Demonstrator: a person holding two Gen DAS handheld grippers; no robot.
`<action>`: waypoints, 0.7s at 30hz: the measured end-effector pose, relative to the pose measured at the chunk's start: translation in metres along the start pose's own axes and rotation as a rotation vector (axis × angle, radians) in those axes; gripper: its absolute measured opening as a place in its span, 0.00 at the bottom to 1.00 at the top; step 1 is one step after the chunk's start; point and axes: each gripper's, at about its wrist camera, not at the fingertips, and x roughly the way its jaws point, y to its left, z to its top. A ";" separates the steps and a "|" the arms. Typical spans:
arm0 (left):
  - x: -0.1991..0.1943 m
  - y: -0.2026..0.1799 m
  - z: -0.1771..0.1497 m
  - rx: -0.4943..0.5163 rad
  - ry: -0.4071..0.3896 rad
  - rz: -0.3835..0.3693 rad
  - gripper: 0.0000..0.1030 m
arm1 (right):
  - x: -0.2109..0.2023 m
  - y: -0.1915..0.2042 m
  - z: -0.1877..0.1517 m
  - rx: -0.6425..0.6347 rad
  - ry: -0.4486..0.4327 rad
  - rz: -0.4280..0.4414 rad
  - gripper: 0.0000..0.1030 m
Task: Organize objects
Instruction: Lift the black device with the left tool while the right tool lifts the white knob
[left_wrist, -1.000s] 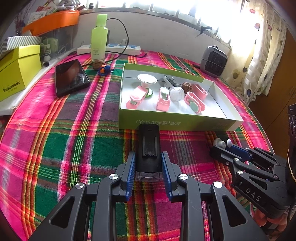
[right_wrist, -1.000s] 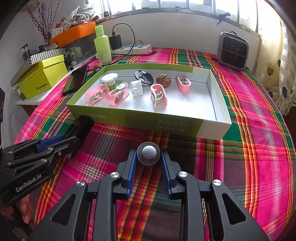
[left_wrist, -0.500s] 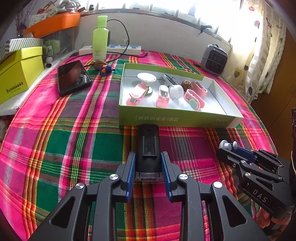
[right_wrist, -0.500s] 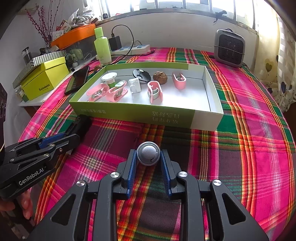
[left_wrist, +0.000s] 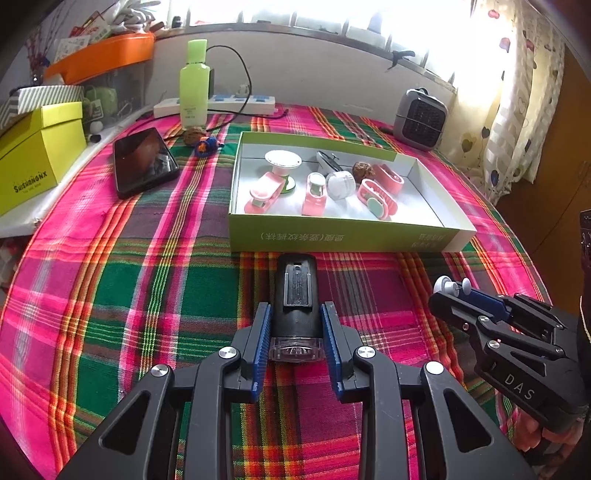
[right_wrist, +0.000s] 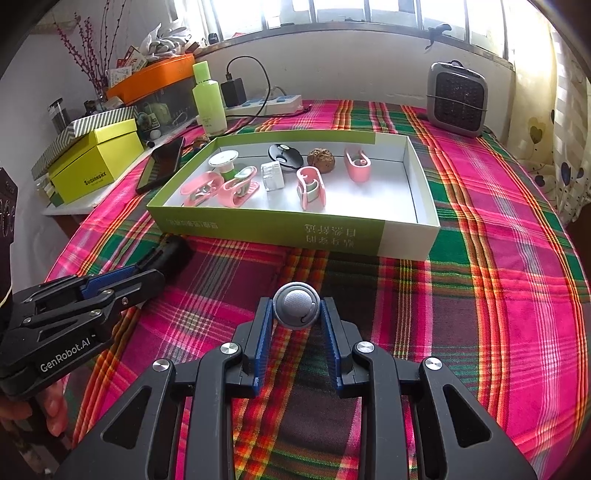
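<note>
1. Left wrist view, risks. The left gripper (left_wrist: 295, 332) holds a black bike light (left_wrist: 295, 295) lengthwise, its clear lens end toward the camera. The far end projects well beyond the fingers toward the near wall of the green tray (left_wrist: 340, 236). A likely fault is that this end strikes the wall if it is carried forward too low. The smooth cylinder could also slide along the pads if it is tilted steeply.

2. Left wrist view, tool. The jaws are narrowly parted and clamped on the body of the bike light, with both blue pads (left_wrist: 263, 332) touching its sides. The light hangs over the plaid cloth (left_wrist: 110, 277), just in front of the tray. The right gripper (left_wrist: 452, 290) shows at the right edge, pinching a small grey-white piece.

3. Right wrist view, risks. The right gripper (right_wrist: 296, 314) grips a round grey earpiece (right_wrist: 296, 305) only at its fingertips. So shallow a hold on a curved rim could let it pop out or roll when released. The tray's left half is crowded with pink clips (right_wrist: 310, 188), while its right half lies free.

4. Right wrist view, tool. The jaws are nearly closed and clenched on the earpiece, above the cloth and short of the tray. The left gripper (right_wrist: 155, 271) with its light appears at the left.
</note>
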 end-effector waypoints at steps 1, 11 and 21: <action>-0.001 0.000 0.000 0.000 -0.002 0.000 0.24 | -0.001 0.000 0.000 -0.001 -0.002 0.002 0.26; -0.005 -0.003 -0.002 0.005 -0.004 0.000 0.24 | -0.007 -0.002 -0.002 0.004 -0.014 0.009 0.26; -0.015 -0.013 0.007 0.024 -0.037 -0.003 0.24 | -0.018 -0.006 0.004 0.007 -0.047 0.012 0.26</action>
